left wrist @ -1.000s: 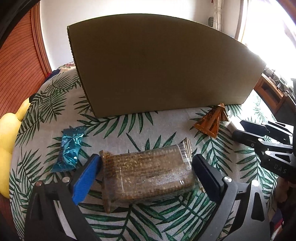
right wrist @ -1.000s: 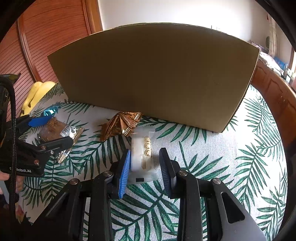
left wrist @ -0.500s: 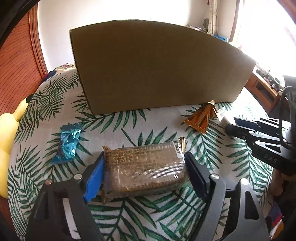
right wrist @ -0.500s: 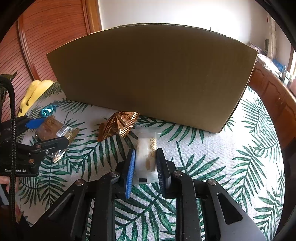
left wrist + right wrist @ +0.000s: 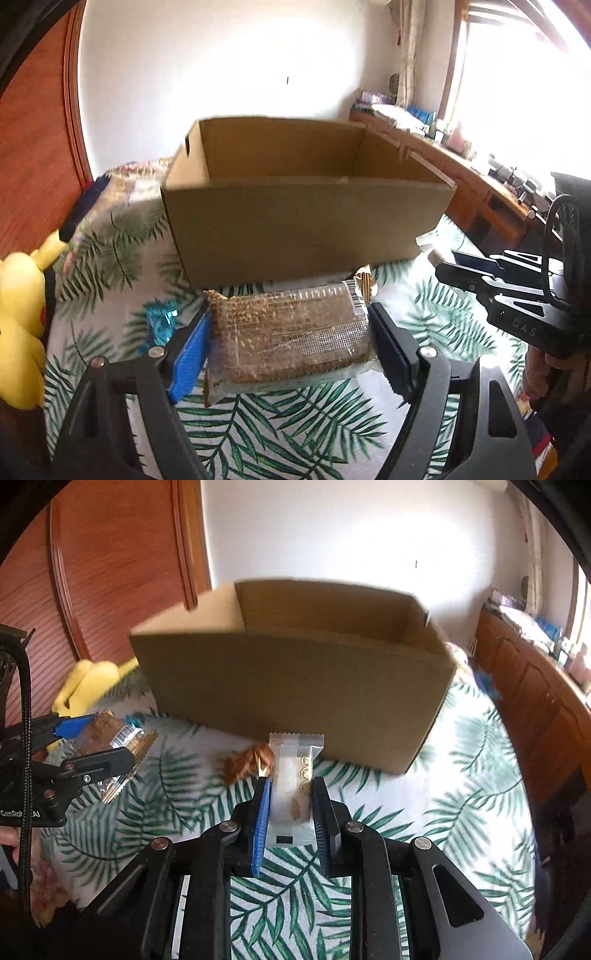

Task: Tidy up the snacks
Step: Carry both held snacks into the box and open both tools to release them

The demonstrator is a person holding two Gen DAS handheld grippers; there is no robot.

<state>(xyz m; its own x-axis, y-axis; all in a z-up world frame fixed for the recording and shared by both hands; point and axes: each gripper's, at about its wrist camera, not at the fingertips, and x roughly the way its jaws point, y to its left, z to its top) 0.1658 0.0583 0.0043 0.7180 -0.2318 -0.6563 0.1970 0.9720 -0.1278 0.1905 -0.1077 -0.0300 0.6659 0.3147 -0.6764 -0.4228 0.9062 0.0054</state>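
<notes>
My left gripper (image 5: 290, 345) pinches the brown snack pack (image 5: 291, 332) crosswise; my right gripper (image 5: 291, 806) pinches the white sachet (image 5: 295, 790), near the cardboard box (image 5: 295, 686).

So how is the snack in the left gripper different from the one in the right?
The brown bar is wide and seen through clear wrap; the white pack is slim and milky with gold circles. The left gripper holds the brown bar crosswise, its jaws far apart; the right gripper holds the white pack pointing forward, jaws close together. Both snacks are gripped, facing the box.

Window (image 5: 517, 122) glare, perhaps motion blur, bowed fisheye edges
</notes>
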